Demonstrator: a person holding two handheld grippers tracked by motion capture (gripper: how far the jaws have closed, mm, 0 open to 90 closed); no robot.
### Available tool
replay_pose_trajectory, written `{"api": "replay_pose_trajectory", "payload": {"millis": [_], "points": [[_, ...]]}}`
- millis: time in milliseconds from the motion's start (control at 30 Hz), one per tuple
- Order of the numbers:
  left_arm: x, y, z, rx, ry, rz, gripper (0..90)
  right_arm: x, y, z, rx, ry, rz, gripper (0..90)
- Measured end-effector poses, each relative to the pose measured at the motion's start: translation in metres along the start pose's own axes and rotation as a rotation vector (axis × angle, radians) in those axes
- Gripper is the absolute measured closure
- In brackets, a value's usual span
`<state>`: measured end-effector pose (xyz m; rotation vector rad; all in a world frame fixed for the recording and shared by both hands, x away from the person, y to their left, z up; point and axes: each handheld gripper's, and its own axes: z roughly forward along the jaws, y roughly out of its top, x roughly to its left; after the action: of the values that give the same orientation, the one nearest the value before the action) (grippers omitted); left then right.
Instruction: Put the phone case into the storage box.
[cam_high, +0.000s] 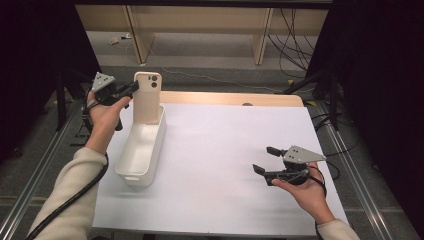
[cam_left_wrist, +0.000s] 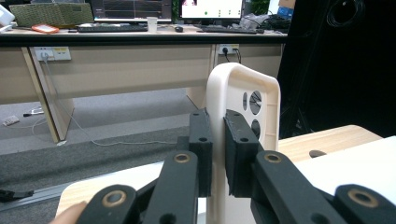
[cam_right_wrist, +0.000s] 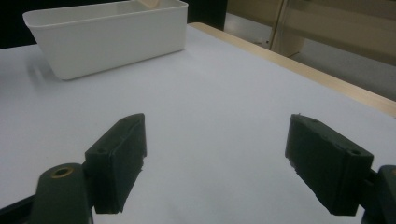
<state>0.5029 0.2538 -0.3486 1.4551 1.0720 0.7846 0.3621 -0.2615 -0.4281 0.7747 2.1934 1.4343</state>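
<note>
While the left forearm reaches up along the left edge of the table, its hand (cam_high: 102, 117) wraps the handle of the left gripper (cam_high: 134, 88) and holds it level, jaws pointing right. Those jaws are clamped on the side edge of a cream phone case (cam_high: 147, 97), which stands upright with its camera holes at the top and its lower end inside the far end of a white bin (cam_high: 141, 150). In the left gripper view the two black pads (cam_left_wrist: 201, 140) press the case's rim (cam_left_wrist: 245, 95) from either side — the case rises well above them, its cut-outs facing right.

The bin lies lengthwise on the white sheet (cam_high: 225, 165) that covers the table, near the sheet's left edge.

At the lower right, the right hand (cam_high: 302, 190) cups the right gripper (cam_high: 265, 160) from below, palm up, just above the sheet, jaws pointing left toward the bin. Its jaws stand wide apart with nothing between them — the right gripper view shows bare sheet between the pads (cam_right_wrist: 119, 158) and the bin (cam_right_wrist: 107, 39) well beyond.
</note>
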Motion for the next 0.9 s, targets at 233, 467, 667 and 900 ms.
{"api": "replay_pose_trajectory", "payload": {"millis": [233,467,667,900], "points": [[0.0006,-0.0013,0.0027,0.001,-0.001,0.000,82.2,-0.0001,-0.0001,0.0000,0.000,0.001,0.001,21.8],[0.0009,-0.0015,0.0044,0.002,0.001,-0.005,82.3,-0.0001,-0.0001,0.0001,0.000,0.001,0.000,21.8],[0.0013,-0.0022,0.0065,0.003,0.001,-0.005,82.2,0.0002,-0.0003,0.0002,0.001,0.001,-0.001,21.8],[0.0023,-0.0038,0.0087,0.011,0.001,-0.007,82.3,0.0002,-0.0006,0.0006,0.003,0.001,-0.004,21.8]]}}
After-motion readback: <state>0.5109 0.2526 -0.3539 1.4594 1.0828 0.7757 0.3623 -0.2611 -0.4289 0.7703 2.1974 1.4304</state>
